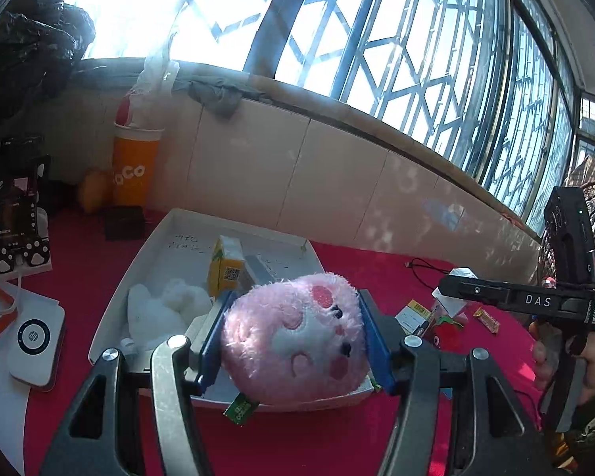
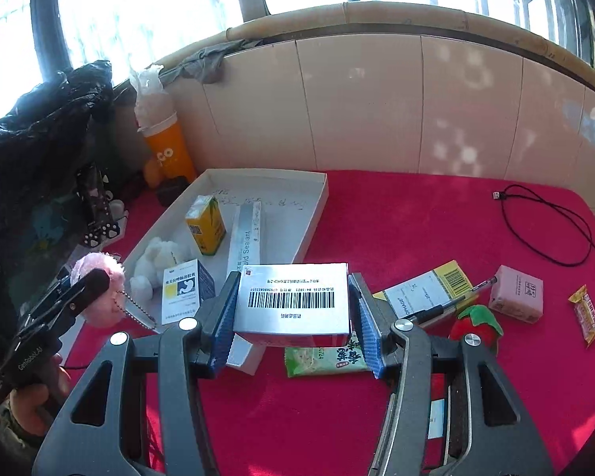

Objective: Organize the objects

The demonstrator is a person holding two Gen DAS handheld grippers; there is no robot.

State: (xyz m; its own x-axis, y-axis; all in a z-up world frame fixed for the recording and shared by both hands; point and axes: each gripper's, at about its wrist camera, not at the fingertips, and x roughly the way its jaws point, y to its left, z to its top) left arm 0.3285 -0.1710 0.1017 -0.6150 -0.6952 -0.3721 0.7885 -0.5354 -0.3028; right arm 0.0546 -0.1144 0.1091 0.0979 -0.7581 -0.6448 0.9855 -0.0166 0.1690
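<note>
My left gripper (image 1: 295, 341) is shut on a pink plush toy (image 1: 289, 317), its blue pads pressing both sides, at the near edge of the white tray (image 1: 150, 246). The right wrist view shows that gripper (image 2: 85, 287) and the pink plush (image 2: 99, 269), with its bead chain dangling, left of the tray (image 2: 321, 198). My right gripper (image 2: 293, 317) is shut on a white barcode box (image 2: 293, 297), held above the red cloth just in front of the tray. In the tray lie a yellow carton (image 2: 204, 224), a long sealant box (image 2: 250, 234), a white plush (image 2: 154, 265) and a blue-white medicine box (image 2: 184, 293).
On the red cloth to the right lie a yellow-white box (image 2: 428, 289), a pen (image 2: 448, 303), a strawberry plush (image 2: 476, 321), a pink box (image 2: 517, 293), a snack bar (image 2: 587, 313) and a black cable (image 2: 543, 222). A green packet (image 2: 325, 357) lies under the held box. An orange cup (image 2: 168, 150) and a black bag (image 2: 39, 139) stand at the left.
</note>
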